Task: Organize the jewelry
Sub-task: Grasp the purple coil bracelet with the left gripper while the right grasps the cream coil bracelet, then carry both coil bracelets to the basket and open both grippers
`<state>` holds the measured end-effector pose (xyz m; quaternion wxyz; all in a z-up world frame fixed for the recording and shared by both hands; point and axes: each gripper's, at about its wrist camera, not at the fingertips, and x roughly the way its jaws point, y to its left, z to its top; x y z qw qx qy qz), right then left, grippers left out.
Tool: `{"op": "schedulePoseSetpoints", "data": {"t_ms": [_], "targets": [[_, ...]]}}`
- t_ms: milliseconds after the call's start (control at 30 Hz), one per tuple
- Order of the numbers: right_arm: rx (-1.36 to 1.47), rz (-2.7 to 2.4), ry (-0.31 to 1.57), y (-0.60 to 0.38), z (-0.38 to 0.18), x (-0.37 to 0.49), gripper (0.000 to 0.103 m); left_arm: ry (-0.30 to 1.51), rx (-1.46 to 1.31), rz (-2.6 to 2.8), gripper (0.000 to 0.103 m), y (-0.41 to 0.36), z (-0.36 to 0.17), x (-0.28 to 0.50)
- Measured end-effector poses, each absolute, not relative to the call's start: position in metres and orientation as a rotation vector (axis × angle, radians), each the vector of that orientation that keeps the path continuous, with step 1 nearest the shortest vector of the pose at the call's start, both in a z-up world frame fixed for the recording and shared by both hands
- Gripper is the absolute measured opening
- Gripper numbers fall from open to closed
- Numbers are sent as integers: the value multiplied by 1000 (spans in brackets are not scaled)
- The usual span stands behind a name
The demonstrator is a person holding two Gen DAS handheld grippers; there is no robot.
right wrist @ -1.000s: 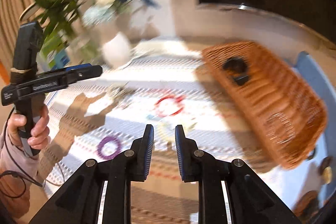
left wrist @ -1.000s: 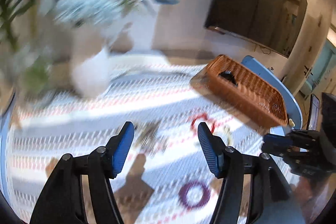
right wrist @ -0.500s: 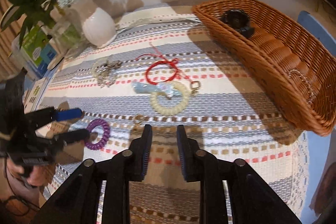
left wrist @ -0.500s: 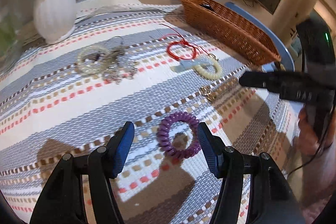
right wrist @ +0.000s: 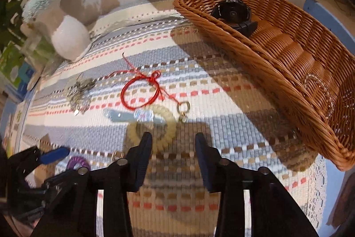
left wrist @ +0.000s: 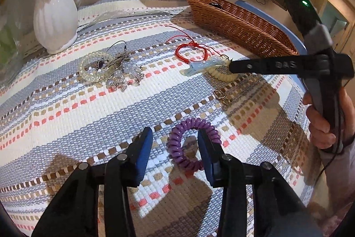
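striped cloth (left wrist: 66,117): purple coil bracelet (left wrist: 190,143) between spread left tongs (left wrist: 175,148).

Black tongs (left wrist: 175,148), blue pads (left wrist: 143,152), silver screws.

light: warm, bright patches on the striped woven tablecloth (left wrist: 93,108), dimmer toward the walls.
shadows: hard brown shapes across the cloth below both tools.
glare: sheen on the white ribbed ceramic vase (left wrist: 55,14).
blur: soft left margin in the right wrist view.
distortion: fisheye bending, black corners.
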<state>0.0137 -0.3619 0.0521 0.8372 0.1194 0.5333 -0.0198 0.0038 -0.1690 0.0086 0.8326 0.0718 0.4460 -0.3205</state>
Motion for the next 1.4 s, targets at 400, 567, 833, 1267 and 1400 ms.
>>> {"op": "schedulePoseSetpoints", "data": {"t_ms": [400, 567, 833, 1267, 1400], "targets": [[-10, -53, 1081, -317, 47, 10, 10, 918, 220, -652, 9, -180, 8, -2], [49, 16, 1054, -326, 67, -15, 10, 897, 134, -686, 9, -167, 24, -2], [75, 7, 995, -338, 101, -48, 10, 862, 105, -708, 9, -168, 50, -7], [236, -96, 874, -417, 149, -52, 10, 760, 121, -737, 9, -243, 113, 29], [278, -215, 822, -455, 162, -40, 10, 736, 78, -797, 9, -287, 132, 58]]}}
